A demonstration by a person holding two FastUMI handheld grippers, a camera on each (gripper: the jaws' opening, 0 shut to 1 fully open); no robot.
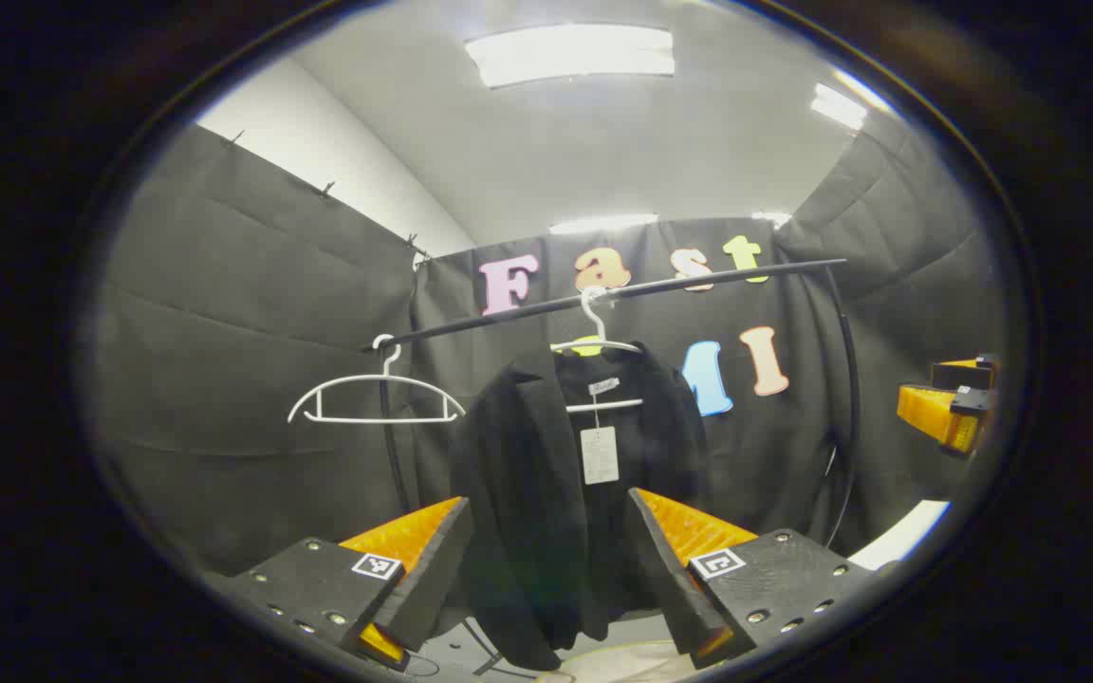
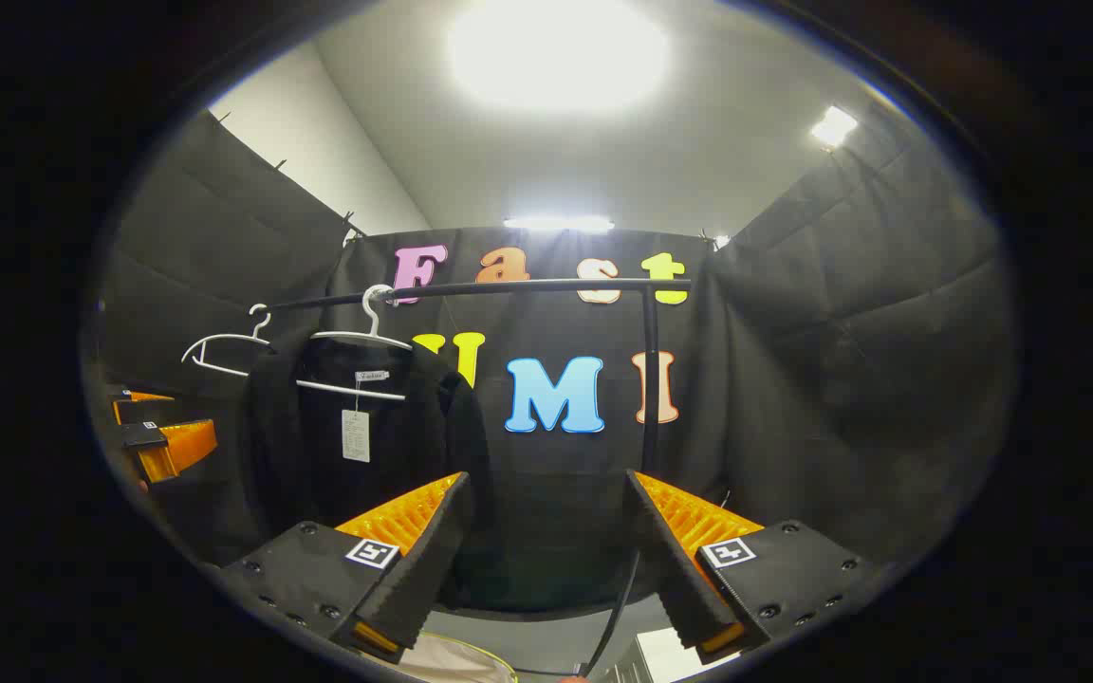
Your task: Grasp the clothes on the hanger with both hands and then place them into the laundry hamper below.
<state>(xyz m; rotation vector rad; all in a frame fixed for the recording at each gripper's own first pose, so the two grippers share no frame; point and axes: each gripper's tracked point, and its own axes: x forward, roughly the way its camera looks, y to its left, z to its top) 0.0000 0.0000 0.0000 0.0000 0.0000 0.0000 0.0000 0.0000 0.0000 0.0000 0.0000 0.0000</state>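
A black jacket (image 1: 546,474) with a white tag hangs on a white hanger (image 1: 596,343) from the black rail (image 1: 698,280). My left gripper (image 1: 546,579) is open and low in front of it, with the jacket's lower half showing between the two fingers, farther off. In the right gripper view the same jacket (image 2: 319,446) hangs up and to the left of my open right gripper (image 2: 542,569), which holds nothing. A pale hamper rim (image 1: 622,664) peeks out below the jacket, and the hamper's edge (image 2: 452,659) lies under my right gripper. The right gripper (image 1: 950,408) stands off to the jacket's right.
An empty white hanger (image 1: 376,398) hangs on the rail left of the jacket, seen too as the bare hanger (image 2: 219,351). The rack's upright post (image 2: 649,379) stands just ahead of my right gripper. The left gripper (image 2: 162,441) is at the far left. Black cloth walls close in all round.
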